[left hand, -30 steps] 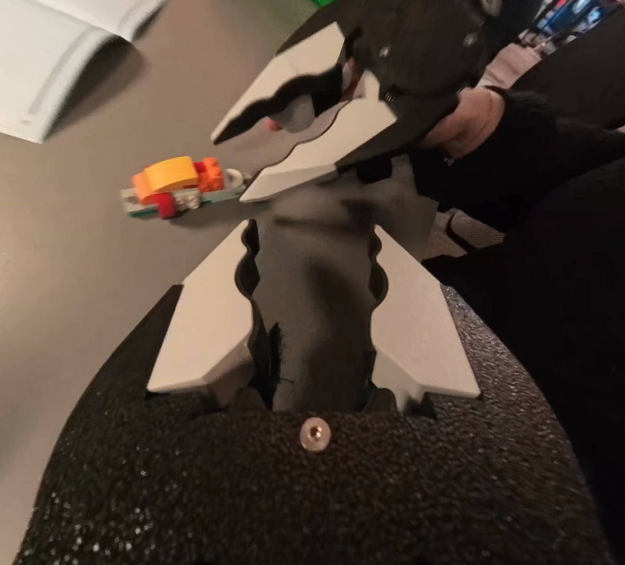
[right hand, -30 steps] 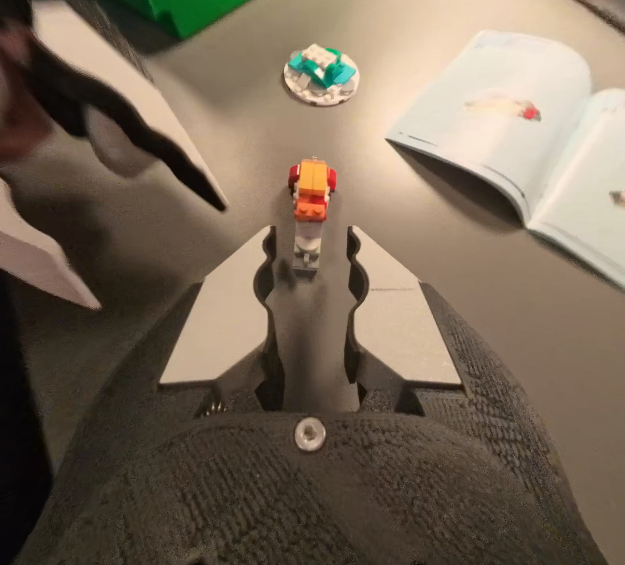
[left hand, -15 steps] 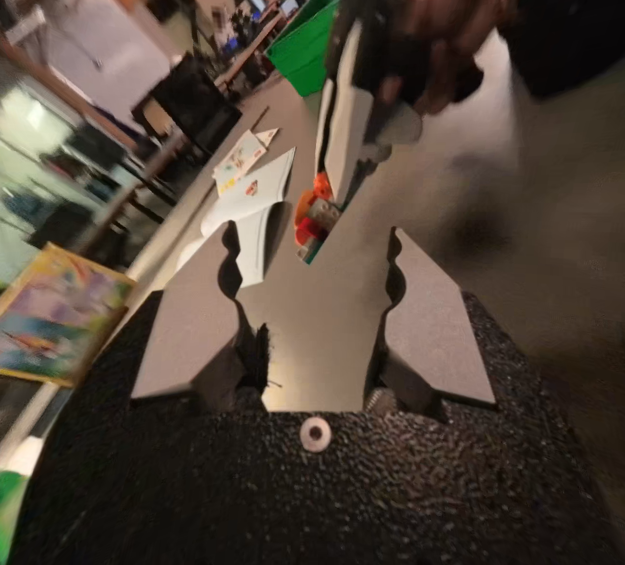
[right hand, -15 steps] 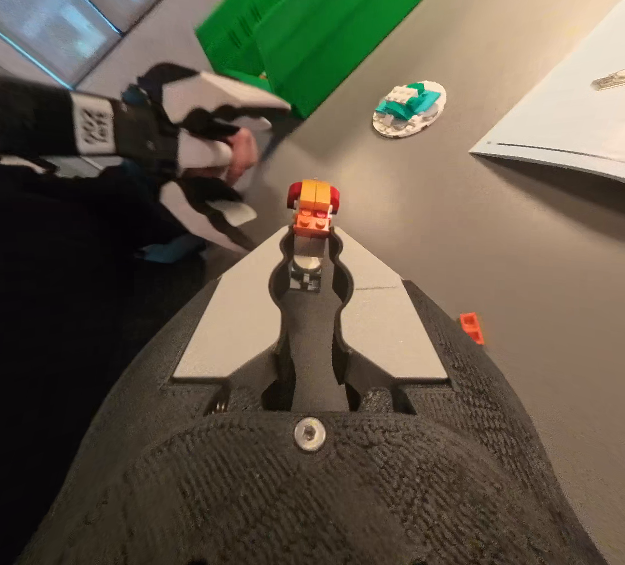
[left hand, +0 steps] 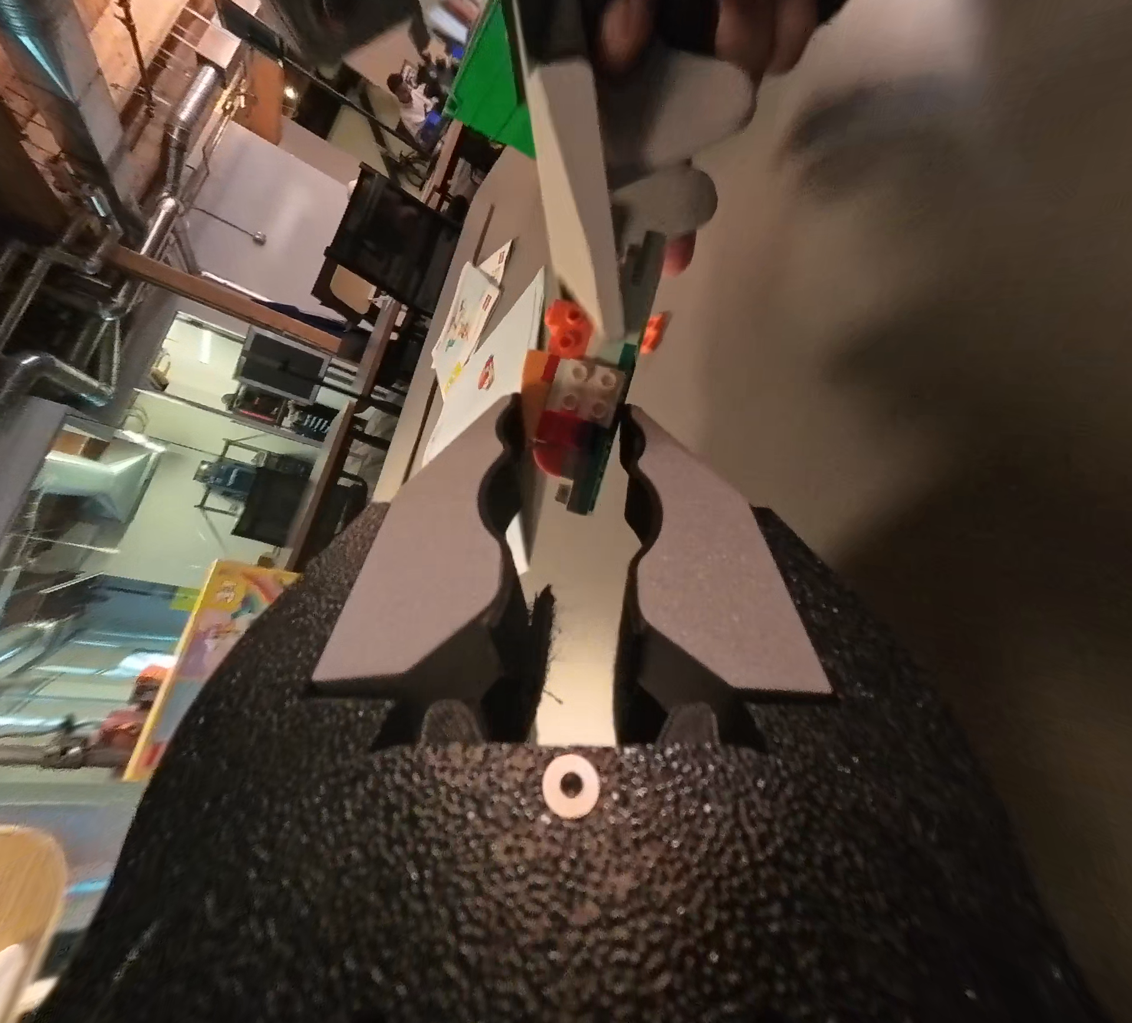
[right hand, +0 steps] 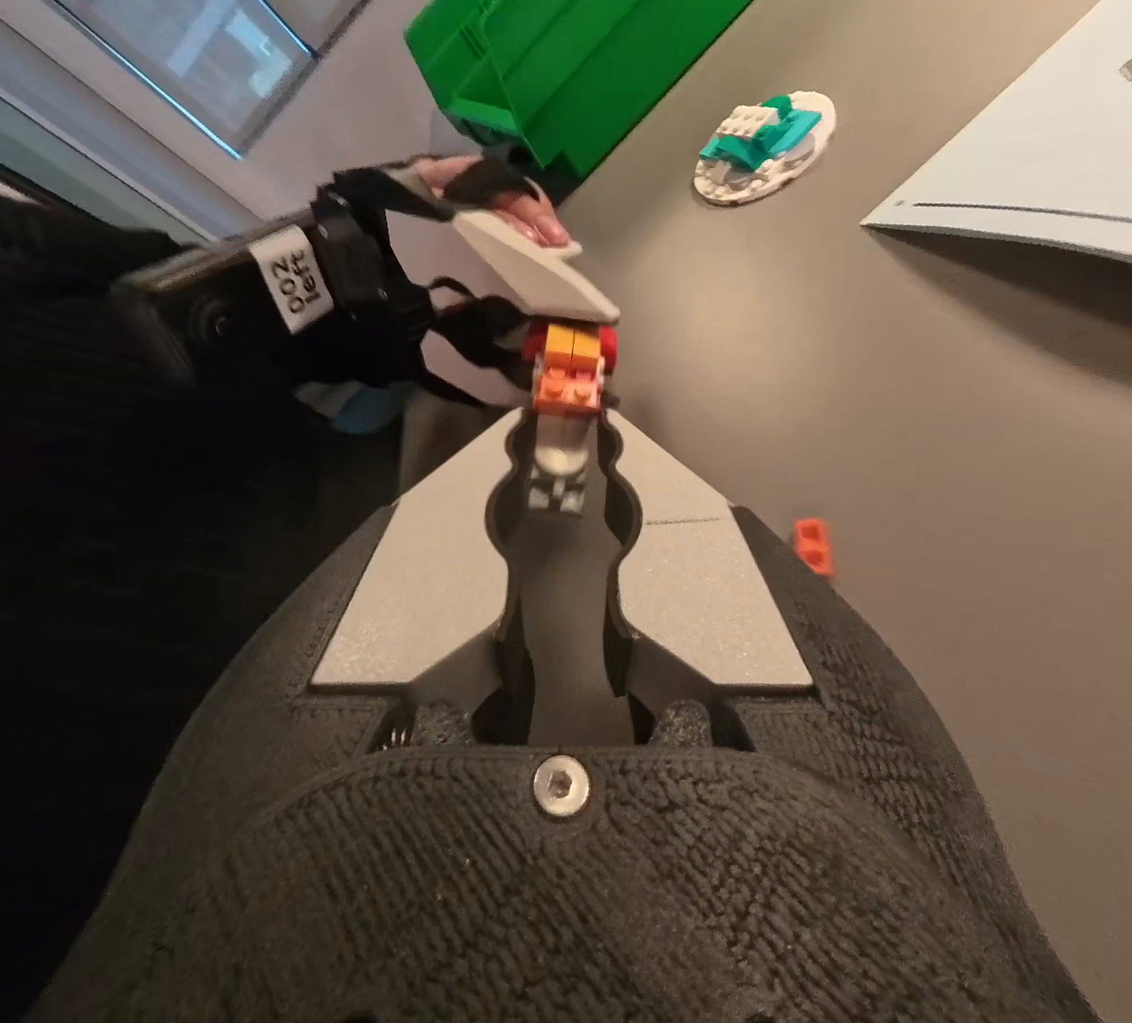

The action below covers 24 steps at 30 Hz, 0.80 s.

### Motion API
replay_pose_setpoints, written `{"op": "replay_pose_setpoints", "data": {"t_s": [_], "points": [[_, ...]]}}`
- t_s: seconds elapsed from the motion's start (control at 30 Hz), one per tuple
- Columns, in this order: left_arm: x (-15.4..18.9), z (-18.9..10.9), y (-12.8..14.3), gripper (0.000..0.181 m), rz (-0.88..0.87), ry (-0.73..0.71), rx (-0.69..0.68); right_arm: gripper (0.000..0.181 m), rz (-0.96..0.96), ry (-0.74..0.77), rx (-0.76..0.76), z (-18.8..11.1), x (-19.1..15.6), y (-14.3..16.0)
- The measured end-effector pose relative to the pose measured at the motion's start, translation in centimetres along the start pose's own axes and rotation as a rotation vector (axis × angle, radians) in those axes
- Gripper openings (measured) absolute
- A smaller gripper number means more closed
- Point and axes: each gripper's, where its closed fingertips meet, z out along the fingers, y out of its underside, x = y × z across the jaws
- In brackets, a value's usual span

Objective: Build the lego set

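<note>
The small lego model (right hand: 569,356), with yellow, orange and red bricks at one end and a white and grey tail, is held off the grey table (right hand: 857,381). My right gripper (right hand: 560,418) is shut on its tail. My left gripper (right hand: 612,356) comes in from the left, one finger above and one below the yellow and red end. In the left wrist view the model (left hand: 588,387) sits between the tips of my left gripper (left hand: 573,418), which is closed onto it. The right gripper (left hand: 612,320) comes down from above, blurred.
A green bin (right hand: 612,1) stands at the back. A round white plate with teal bricks (right hand: 765,148) and an open instruction booklet (right hand: 1041,166) lie on the table. A loose orange brick (right hand: 813,545) lies by my right gripper. A colourful box (left hand: 202,656) stands at the left. Left and right tips are no more than a few centimetres apart.
My right gripper closed on the model's tail and lifted it off the table. My left gripper swung around and narrowed onto the model's other end.
</note>
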Motion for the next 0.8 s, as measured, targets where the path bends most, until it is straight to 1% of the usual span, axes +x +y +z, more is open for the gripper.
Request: {"op": "replay_pose_setpoints", "data": {"t_s": [0.03, 0.1, 0.13, 0.2, 0.23, 0.37, 0.47, 0.57, 0.63, 0.7, 0.73, 0.77, 0.8], "points": [[-0.4, 0.2, 0.6, 0.028, 0.031, -0.018, -0.027, 0.026, -0.051, 0.074, -0.006, -0.9, 0.9, -0.1], [-1.2, 0.4, 1.8, 0.028, 0.09, -0.037, -0.064, 0.026, -0.155, 0.288, 0.0, -3.5, 3.4, -0.5], [-1.4, 0.6, 2.4, 0.027, 0.102, -0.039, -0.072, 0.026, -0.187, 0.37, -0.018, -4.7, 4.4, -0.3], [-1.9, 0.9, 3.2, 0.028, 0.12, -0.051, -0.08, 0.024, -0.234, 0.483, -0.068, -6.1, 5.9, 0.5], [-2.0, 1.1, 3.4, 0.028, 0.131, -0.058, -0.079, 0.024, -0.26, 0.499, -0.093, -6.1, 6.3, 1.1], [-1.4, 1.1, 3.4, 0.028, 0.152, -0.061, -0.06, 0.023, -0.285, 0.499, -0.173, -4.5, 7.0, 3.1], [-1.2, 0.8, 3.3, 0.028, 0.166, -0.066, -0.052, 0.02, -0.343, 0.499, -0.177, -3.8, 7.1, 3.2], [-1.1, 0.8, 3.5, 0.028, 0.13, -0.053, -0.053, 0.014, -0.347, 0.475, -0.181, -3.4, 7.3, 2.9], [-1.1, 0.9, 3.6, 0.028, 0.111, -0.043, -0.053, 0.01, -0.383, 0.469, -0.213, -3.3, 7.2, 2.9], [-1.0, 0.9, 3.8, 0.028, 0.093, -0.032, -0.055, 0.006, -0.527, 0.508, -0.274, -3.3, 7.1, 2.8], [-1.0, 0.9, 3.9, 0.028, 0.085, -0.03, -0.058, 0.006, -0.655, 0.548, -0.314, -3.4, 7.1, 2.6], [-1.1, 0.8, 3.9, 0.028, 0.077, -0.032, -0.058, 0.006, -0.835, 0.612, -0.363, -3.6, 7.2, 2.1], [-1.3, 0.8, 3.9, 0.028, 0.069, -0.035, -0.058, 0.006, -1.053, 0.687, -0.446, -4.1, 7.4, 1.6]]}}
